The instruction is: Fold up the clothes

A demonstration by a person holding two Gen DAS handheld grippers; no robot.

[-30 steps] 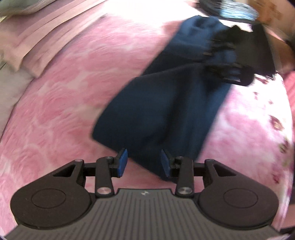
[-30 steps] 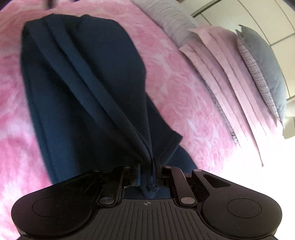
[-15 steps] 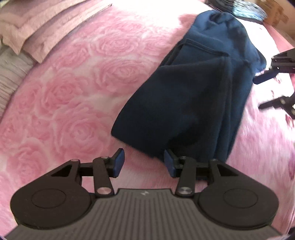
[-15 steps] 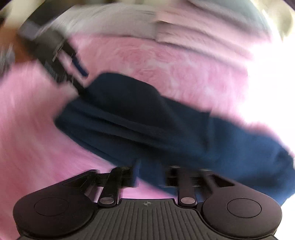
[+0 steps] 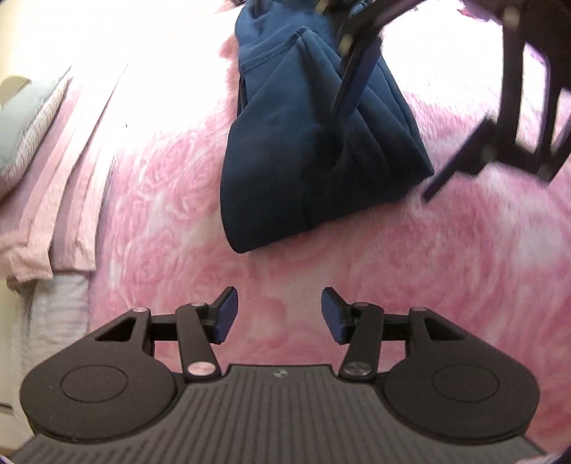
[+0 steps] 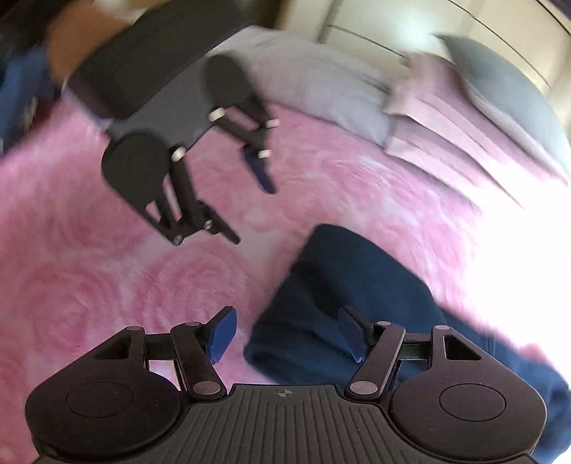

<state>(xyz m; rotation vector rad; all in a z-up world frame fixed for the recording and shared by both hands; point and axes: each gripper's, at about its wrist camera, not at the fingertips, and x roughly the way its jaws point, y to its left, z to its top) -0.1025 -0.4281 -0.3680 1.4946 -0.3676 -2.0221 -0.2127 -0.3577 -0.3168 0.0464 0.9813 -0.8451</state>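
A dark blue garment (image 5: pixel 303 150) lies folded in a narrow bundle on the pink rose-patterned blanket (image 5: pixel 160 221). My left gripper (image 5: pixel 279 314) is open over bare blanket, a short way back from the garment's near end. In the left wrist view my right gripper (image 5: pixel 385 142) hovers open over the garment's right side, blurred. In the right wrist view my right gripper (image 6: pixel 285 337) is open above the edge of the garment (image 6: pixel 357 285), with nothing between its fingers. My left gripper (image 6: pixel 253 203) shows there too, open above the blanket (image 6: pixel 89 278).
Folded pink bedding (image 5: pixel 67 200) and a grey pillow (image 5: pixel 21 125) lie along the bed's left side. The right wrist view shows grey bedding (image 6: pixel 321 89), pink folded sheets (image 6: pixel 446 132), a grey pillow (image 6: pixel 506 96) and cupboard doors (image 6: pixel 392 25) behind.
My right gripper let go of the garment, which now lies flat on the blanket. My left gripper backed away from the garment's edge, staying open. Both views swung quickly.
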